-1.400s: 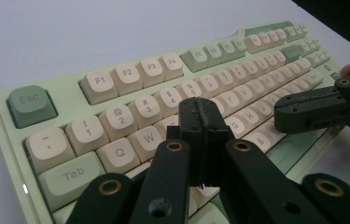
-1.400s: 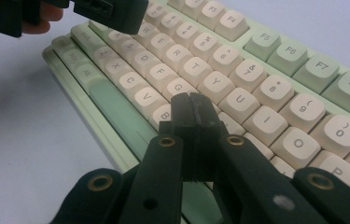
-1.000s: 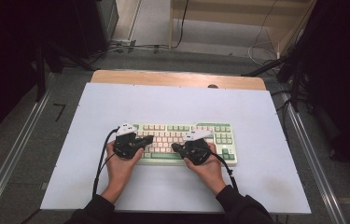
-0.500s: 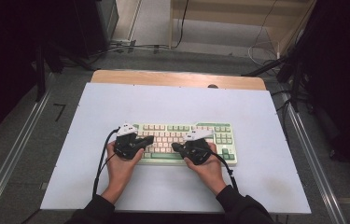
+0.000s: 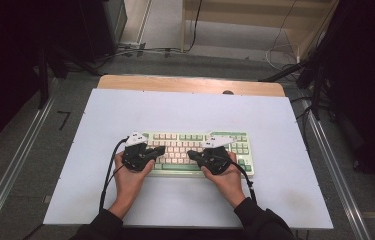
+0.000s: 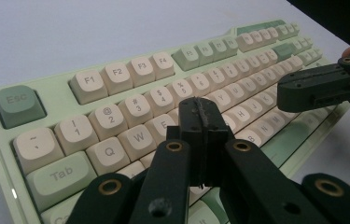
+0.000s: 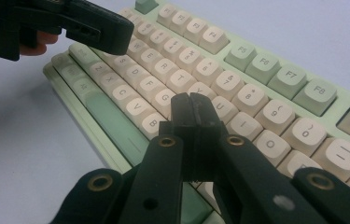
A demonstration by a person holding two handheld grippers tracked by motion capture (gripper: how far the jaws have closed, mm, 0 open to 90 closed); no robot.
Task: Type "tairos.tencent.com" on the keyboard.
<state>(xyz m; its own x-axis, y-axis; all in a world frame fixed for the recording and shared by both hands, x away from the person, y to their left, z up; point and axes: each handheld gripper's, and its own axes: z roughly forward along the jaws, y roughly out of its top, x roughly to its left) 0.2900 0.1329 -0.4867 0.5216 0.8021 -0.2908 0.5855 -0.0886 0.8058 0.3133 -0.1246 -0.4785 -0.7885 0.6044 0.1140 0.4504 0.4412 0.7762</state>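
Observation:
A pale green keyboard point(image 5: 195, 145) with cream and green keys lies on the white table point(image 5: 185, 110). My left gripper point(image 5: 161, 149) hovers over its left half, jaws pressed together with nothing between them; in the left gripper view its tips point(image 6: 201, 108) sit above the letter keys of the keyboard point(image 6: 88, 84). My right gripper point(image 5: 191, 154) is over the right half, also shut and empty; its tips point(image 7: 192, 105) hang above the middle letter rows of the keyboard point(image 7: 256, 70). The two grippers point toward each other, a short gap apart.
A wooden strip point(image 5: 185, 84) runs along the table's far edge. Metal rails point(image 5: 335, 170) flank the table on both sides, with cables on the floor beyond. Bare tabletop surrounds the keyboard.

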